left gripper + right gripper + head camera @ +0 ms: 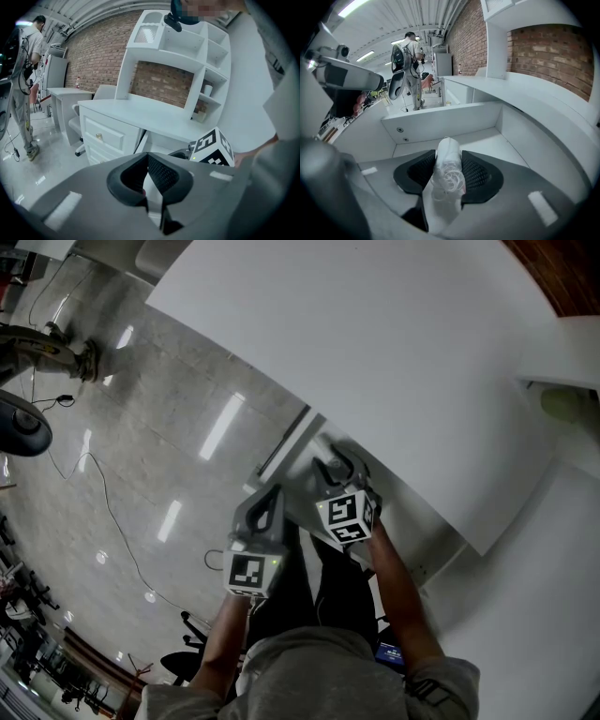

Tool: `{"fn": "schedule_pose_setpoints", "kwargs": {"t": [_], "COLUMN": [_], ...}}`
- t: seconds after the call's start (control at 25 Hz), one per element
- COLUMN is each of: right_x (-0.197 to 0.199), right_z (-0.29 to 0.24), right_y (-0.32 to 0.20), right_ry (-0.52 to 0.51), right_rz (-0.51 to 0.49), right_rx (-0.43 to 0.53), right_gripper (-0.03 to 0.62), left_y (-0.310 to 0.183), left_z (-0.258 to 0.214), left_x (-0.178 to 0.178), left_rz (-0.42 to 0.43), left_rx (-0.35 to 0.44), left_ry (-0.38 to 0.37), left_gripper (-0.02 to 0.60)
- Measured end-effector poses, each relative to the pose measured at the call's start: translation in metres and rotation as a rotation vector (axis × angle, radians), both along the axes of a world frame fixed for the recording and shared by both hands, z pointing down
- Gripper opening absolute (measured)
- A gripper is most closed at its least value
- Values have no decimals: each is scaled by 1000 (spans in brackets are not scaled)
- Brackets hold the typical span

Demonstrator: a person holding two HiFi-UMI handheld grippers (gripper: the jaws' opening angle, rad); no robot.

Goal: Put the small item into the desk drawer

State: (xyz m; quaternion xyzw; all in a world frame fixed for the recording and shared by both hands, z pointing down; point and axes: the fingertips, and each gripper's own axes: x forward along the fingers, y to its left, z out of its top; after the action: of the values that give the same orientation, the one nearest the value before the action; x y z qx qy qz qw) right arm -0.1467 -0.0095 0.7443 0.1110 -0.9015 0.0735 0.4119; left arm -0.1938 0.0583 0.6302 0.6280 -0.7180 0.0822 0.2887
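My right gripper (448, 177) is shut on the small item (448, 164), a white bundle of coiled cord in clear wrap that stands upright between the pads. It hangs inside the open white desk drawer (487, 140), above the drawer's bare floor. In the head view the right gripper (339, 468) reaches under the desk's edge into the drawer (298, 444). My left gripper (269, 505) hovers just beside it on the left, outside the drawer. In the left gripper view its pads (161, 176) meet with nothing between them.
The white desk top (375, 352) spreads ahead, with a white hutch of shelves (187, 42) on it. A closed drawer with a brass knob (99, 137) sits on the desk's left side. A person (26, 84) stands far off on the glossy floor. Cables (103, 493) trail there.
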Motion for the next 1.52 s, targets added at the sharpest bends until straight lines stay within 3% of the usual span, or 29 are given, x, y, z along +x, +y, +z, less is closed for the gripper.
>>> {"fn": "schedule_pose_setpoints", "kwargs": {"t": [0.4,0.88,1.52], "right_x": [4,3,27], "right_z": [4,-20,-136], "right_y": [2,5,-14], "right_ry": [18,-34,-153], "right_rz": [22,30,158], "right_rx": [-15,29,141], "right_gripper": [192,192,184], "left_y": [2,8,1], "left_z": [-1,-15,-101], "left_x": [2,4,14], "left_rz": [1,26,86], "left_rx": [-2,27,133], "left_ry": [6,-36,-104], "left_gripper": [12,12,12]}}
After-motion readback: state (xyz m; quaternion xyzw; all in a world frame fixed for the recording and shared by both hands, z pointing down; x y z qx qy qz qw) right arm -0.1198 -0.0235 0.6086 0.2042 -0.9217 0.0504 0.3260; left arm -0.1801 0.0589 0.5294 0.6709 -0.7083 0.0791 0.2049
